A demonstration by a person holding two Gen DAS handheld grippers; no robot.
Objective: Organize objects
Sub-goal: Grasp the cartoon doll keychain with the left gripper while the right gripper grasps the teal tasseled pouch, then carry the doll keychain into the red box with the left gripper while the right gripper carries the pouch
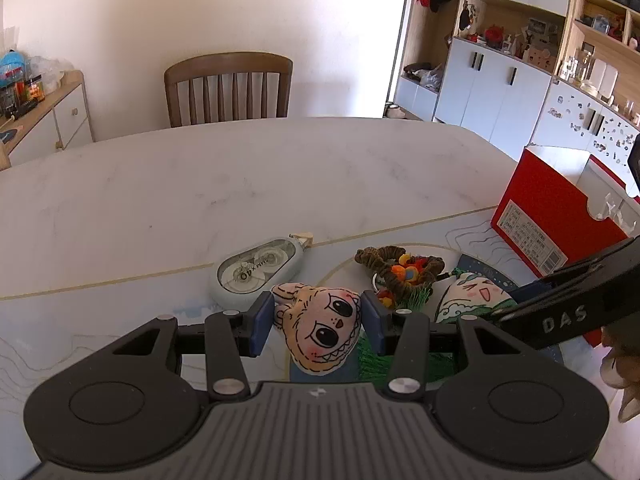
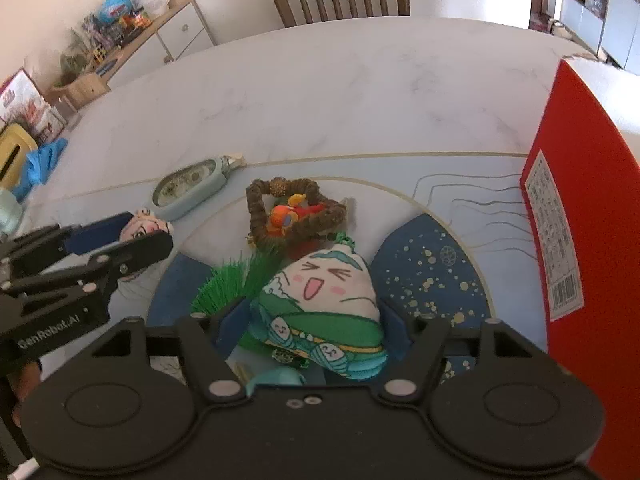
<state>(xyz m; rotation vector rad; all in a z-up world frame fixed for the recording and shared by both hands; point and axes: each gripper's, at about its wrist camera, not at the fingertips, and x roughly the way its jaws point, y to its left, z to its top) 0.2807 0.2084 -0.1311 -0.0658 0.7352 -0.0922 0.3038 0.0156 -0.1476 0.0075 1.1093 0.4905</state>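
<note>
The left gripper point(image 1: 318, 322) is pinching a little bunny-face plush point(image 1: 320, 330) by its sides – ears toward 10 o'clock, chin toward 5. The right gripper point(image 2: 314, 322) has its jaws spread around a green dumpling-shaped plush point(image 2: 320, 304), pads not squeezing it, pointed top at 12 o'clock. Both sit on the blue mat point(image 2: 424, 264); the red box point(image 2: 576, 216) is at 3 o'clock.

The marble surface point(image 1: 240, 184) is carrying a printed mat point(image 2: 440, 184), a tape dispenser point(image 1: 260, 272) and a red box point(image 1: 540, 216).
</note>
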